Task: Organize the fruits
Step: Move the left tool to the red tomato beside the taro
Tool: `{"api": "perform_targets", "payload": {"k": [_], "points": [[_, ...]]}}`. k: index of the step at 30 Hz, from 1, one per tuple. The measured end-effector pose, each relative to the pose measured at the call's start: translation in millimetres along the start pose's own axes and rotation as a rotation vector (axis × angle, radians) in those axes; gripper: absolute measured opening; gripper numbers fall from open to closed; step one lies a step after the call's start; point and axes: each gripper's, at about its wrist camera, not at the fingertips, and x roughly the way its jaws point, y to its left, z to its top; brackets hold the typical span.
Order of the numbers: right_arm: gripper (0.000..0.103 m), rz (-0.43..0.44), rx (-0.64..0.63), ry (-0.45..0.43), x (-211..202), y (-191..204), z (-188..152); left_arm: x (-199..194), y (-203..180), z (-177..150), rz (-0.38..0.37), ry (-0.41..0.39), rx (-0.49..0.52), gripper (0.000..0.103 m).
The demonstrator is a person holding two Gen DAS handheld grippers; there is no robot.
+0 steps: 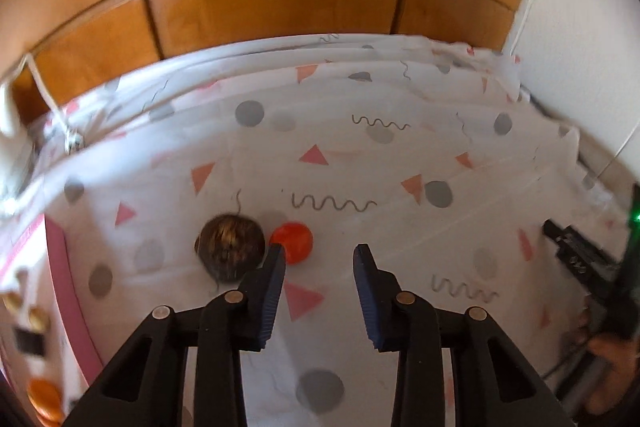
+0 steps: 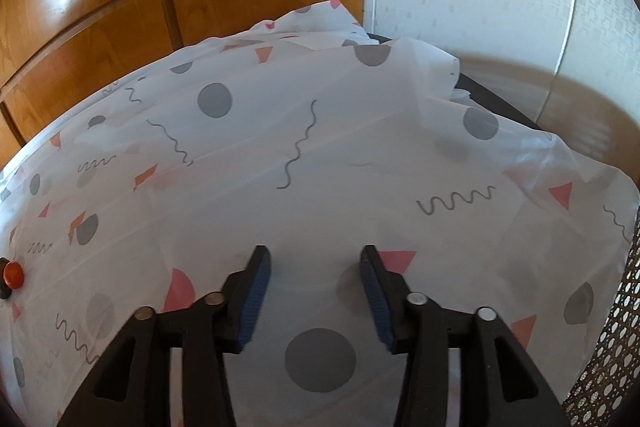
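Now, left wrist view first, everything placed against the red fruit.
Red fruit (image 1: 294, 241): round, orange-red, resting on the patterned cloth (image 1: 400, 235), mid-table.
Brown fruit (image 1: 231, 247): dark, rough-skinned, just left of the red fruit, touching it or nearly so.
Left gripper (image 1: 319, 253): jaws apart by a narrow gap, nothing between them; its left fingertip overlaps the red fruit's lower-left edge in this view, while the gap itself sits to the fruit's right.
Pink tray (image 1: 66, 291): well left of the red fruit, at the frame edge, with an orange fruit (image 1: 45, 398) and small blurred items inside.
Other gripper: black body far right of the red fruit, a hand (image 1: 612, 351) below it.

Right wrist view.
Red fruit (image 2: 13, 275): at the far left edge, on the cloth.
Right gripper (image 2: 315, 259): well right of the red fruit, jaws partly apart over bare cloth, holding nothing.
Perforated basket (image 2: 608, 347): far right of the red fruit, beyond the table's edge.

Risk: the left jaws look too narrow and are off to one side, so descending as they are would likely nudge the red fruit into the brown one and roll both away.
Risk: a fingertip could snag the loose cloth and drag the fruit.
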Motion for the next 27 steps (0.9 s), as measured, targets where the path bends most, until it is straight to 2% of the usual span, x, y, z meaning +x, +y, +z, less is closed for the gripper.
{"api": "perform_targets", "payload": {"k": [6, 7, 9, 10, 13, 15, 18, 20, 27], "points": [[0.059, 0.008, -0.006, 0.001, 3.2, 3.9, 1.0, 27.7, -7.1, 6.5, 0.088, 0.012, 0.114, 0.033], [0.06, 0.008, -0.008, 0.001, 3.3, 4.3, 0.9, 28.9, -8.2, 7.0, 0.101, 0.005, 0.134, 0.03], [0.061, 0.007, -0.01, 0.001, 3.9, 5.6, 1.0, 27.0, -8.6, 7.5, 0.115, -0.022, 0.158, 0.013], [0.062, 0.006, -0.011, 0.001, 4.0, 6.3, 0.8, 26.9, -8.9, 7.0, 0.118, -0.025, 0.157, 0.011], [0.064, 0.005, -0.016, 0.0, 3.7, 7.9, 0.2, 19.3, 0.7, 4.6, 0.062, -0.024, 0.091, 0.004], [0.064, 0.006, -0.016, 0.0, 3.7, 8.1, -0.1, 13.4, 11.7, 0.2, -0.03, -0.009, 0.003, 0.004], [0.064, 0.005, -0.018, 0.0, 4.2, 8.6, 0.1, 6.7, 28.6, -11.7, -0.112, 0.011, -0.116, 0.004], [0.064, 0.005, -0.017, 0.0, 4.4, 8.4, 0.1, 4.3, 34.6, -18.4, -0.131, 0.025, -0.151, 0.004], [0.066, 0.007, -0.017, 0.001, 4.5, 8.6, 0.7, -2.4, 34.7, -24.6, -0.122, 0.034, -0.154, 0.005]]}}
